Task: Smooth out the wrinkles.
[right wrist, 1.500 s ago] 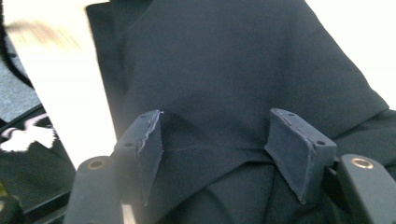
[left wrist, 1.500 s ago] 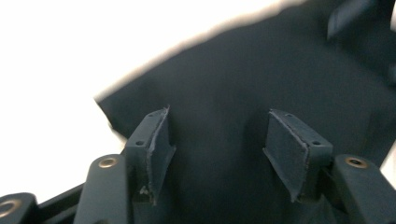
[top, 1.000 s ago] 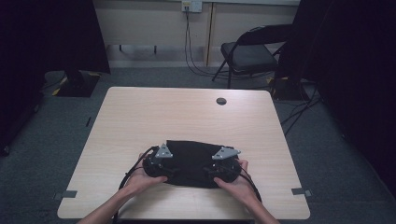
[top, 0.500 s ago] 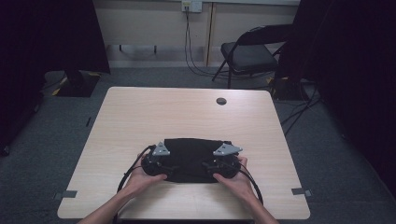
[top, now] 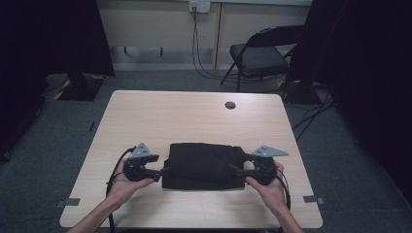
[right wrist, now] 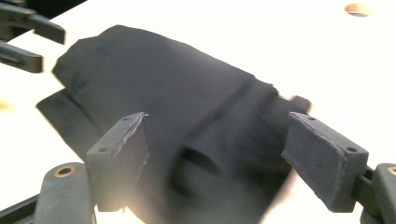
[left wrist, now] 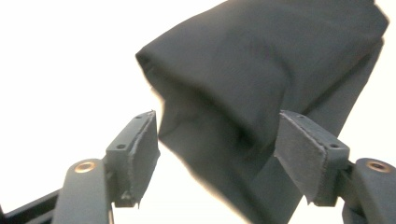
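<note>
Black folded cloth (top: pixel 204 166) on pale wooden worktop (top: pixel 194 116); left tongs (top: pixel 163 172) and right tongs (top: pixel 233 170) just opened wide, gripping nothing. Withdraw both level, avoiding snagged edges.

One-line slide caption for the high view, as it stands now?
Two handheld grippers, left gripper and right gripper, jaws open, flank a folded black cloth lying on the wooden table.
</note>
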Demonstrator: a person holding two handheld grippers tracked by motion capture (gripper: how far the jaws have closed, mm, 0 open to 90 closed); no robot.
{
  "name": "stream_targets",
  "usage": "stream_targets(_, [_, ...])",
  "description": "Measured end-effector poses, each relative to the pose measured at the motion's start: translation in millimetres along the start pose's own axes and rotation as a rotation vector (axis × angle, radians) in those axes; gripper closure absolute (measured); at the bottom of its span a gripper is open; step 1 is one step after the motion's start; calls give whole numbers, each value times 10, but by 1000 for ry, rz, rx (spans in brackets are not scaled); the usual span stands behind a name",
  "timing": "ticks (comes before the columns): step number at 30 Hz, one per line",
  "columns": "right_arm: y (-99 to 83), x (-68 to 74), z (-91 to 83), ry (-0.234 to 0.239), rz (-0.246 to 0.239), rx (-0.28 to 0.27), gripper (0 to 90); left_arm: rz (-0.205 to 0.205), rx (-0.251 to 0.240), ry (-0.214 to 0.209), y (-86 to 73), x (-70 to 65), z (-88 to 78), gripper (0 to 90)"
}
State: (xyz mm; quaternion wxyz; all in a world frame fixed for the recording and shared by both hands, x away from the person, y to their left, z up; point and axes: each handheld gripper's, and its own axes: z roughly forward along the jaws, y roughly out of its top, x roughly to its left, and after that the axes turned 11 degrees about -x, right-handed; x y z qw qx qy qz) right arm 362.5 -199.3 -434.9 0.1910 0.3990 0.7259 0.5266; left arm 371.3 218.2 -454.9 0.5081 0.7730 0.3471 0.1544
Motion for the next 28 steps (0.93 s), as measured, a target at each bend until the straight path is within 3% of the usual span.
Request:
stream_targets(3, [-117, -129, -136, -67, 22, 8, 150, -24, 8, 35, -93, 121, -133, 307])
stream_targets(5, [-239, -225, -210, -96, 36, 62, 148, -30, 18, 80, -158, 238, -244, 298])
stream_targets(7, [-329, -297, -257, -119, 46, 90, 149, -47, 45, 141, -236, 344, -337, 283])
stream_targets(9, [-413, -383, -307, -152, 60, 117, 149, -58, 63, 146, -297, 402, -388, 277])
stream_targets(10, [-438, -415, -322, -168, 56, 128, 150, -44, 98, 176, -351, 447, -411, 276])
stream_targets(14, [-560, -604, -374, -272, 51, 178, 151, -52, 143, 214, -497, 595, -445, 255])
stream_targets(16, [-583, -649, -394, -303, 43, 171, 170, -44, 149, 248, -522, 630, -426, 253])
stream_targets(17, [-601, -655, -402, -329, 36, 160, 171, -16, 130, 272, -573, 623, -386, 237])
stream_targets(18, [-637, -670, -386, -337, 40, 186, 156, -31, 126, 280, -577, 622, -377, 161])
stream_targets(19, [-657, -674, -376, -341, 38, 206, 160, -48, 121, 294, -579, 616, -366, 159])
stream_targets(20, [-680, -684, -367, -350, 34, 220, 146, -44, 102, 292, -594, 611, -356, 156])
stream_targets(22, [-704, -701, -361, -360, 21, 198, 137, -39, 74, 292, -614, 604, -328, 149])
stream_targets(24, [-753, -707, -346, -370, 18, 146, 119, -36, 77, 292, -612, 603, -326, 144])
stream_targets(28, [-756, -701, -345, -371, 18, 144, 119, -36, 77, 293, -611, 603, -325, 144])
